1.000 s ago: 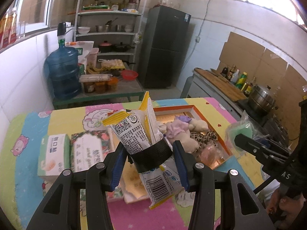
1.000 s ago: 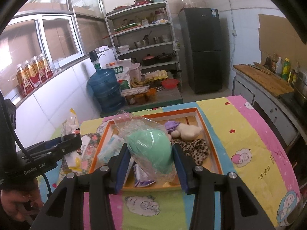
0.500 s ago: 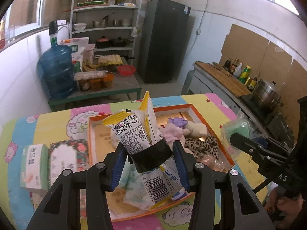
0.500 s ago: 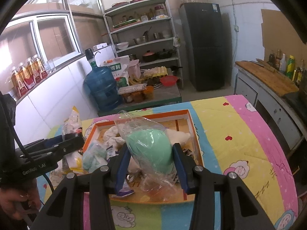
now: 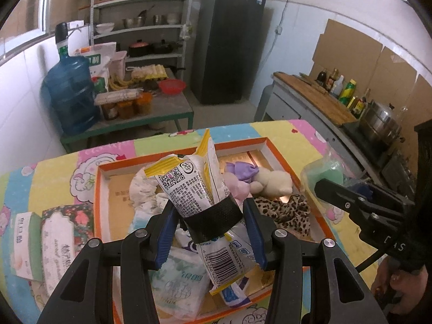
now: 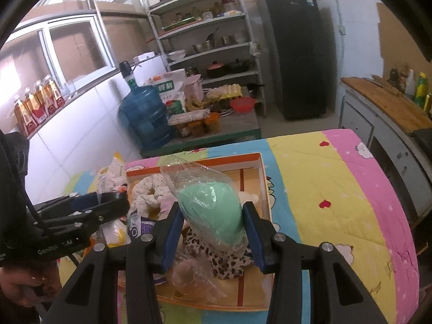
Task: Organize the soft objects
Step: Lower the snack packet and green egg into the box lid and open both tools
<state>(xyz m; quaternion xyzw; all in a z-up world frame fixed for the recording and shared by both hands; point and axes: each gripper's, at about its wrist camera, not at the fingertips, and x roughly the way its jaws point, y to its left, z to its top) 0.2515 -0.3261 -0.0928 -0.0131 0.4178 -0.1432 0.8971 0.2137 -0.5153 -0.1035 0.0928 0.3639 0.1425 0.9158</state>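
Kitchen clutter frames the scene: beyond both grippers stand a black refrigerator (image 5: pixel 229 43), a metal shelf rack (image 6: pixel 205 37) of pots and bowls, and a blue water jug (image 5: pixel 71 94) on a low green table (image 5: pixel 162 110). Nearer, a patchwork cartoon quilt (image 6: pixel 337 189) covers the work surface, soft enough that whatever lands on it should settle without sliding. An orange-rimmed tray (image 5: pixel 272 151) lies directly below and ahead of the tools, already crowded with a white plush toy (image 5: pixel 272 183), a leopard-print cloth (image 5: pixel 286 210) and tissue packs, evidently the collecting point for the soft goods. To the left of the left gripper (image 5: pixel 209 233), two floral tissue packs (image 5: pixel 62 232) wait outside the tray. That gripper clamps a yellow-and-white snack packet (image 5: pixel 194 189) at its black tape band, the firmest spot on a crinkly bag, and holds it above the tray's near end. The right gripper (image 6: pixel 213 233) pinches a mint-green sponge in a clear bag (image 6: pixel 213 210) above the leopard cloth; its wrapper looks slippery, though glare makes that hard to judge. Both loads appear poised for release into the tray.
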